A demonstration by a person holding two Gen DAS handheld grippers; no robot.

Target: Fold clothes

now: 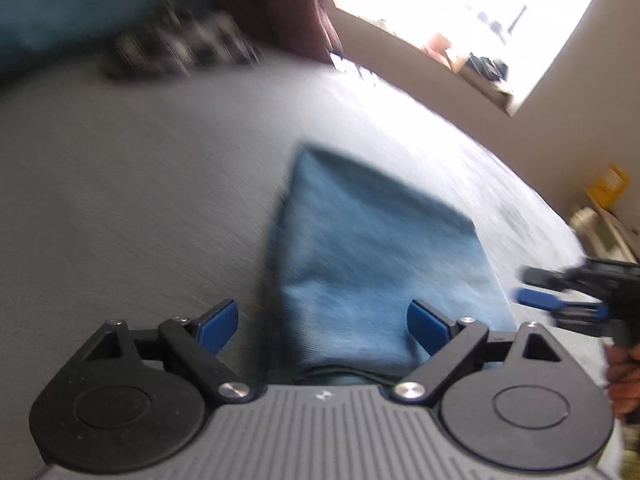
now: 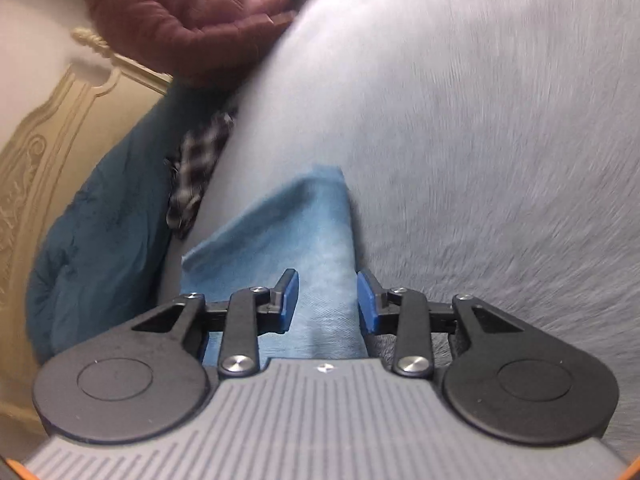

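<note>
A folded light-blue garment (image 1: 372,256) lies flat on the grey bed cover (image 1: 140,200). My left gripper (image 1: 324,324) hovers over its near end, jaws wide open, with nothing pinched between the blue pads (image 1: 426,326). My right gripper (image 1: 524,285) shows at the right edge of the left wrist view, beside the garment, with part of a hand below it. In the right wrist view the right gripper (image 2: 328,300) stands partly open above the same blue garment (image 2: 280,232). The cloth shows in the gap, and the pads (image 2: 290,300) do not press on it.
A maroon quilted jacket (image 2: 180,16), a teal blanket (image 2: 100,220) and a black-and-white plaid piece (image 2: 196,172) lie along the bed's far side, by a cream carved headboard (image 2: 48,152). A bright window (image 1: 460,8) and a yellow item (image 1: 608,184) lie beyond the bed.
</note>
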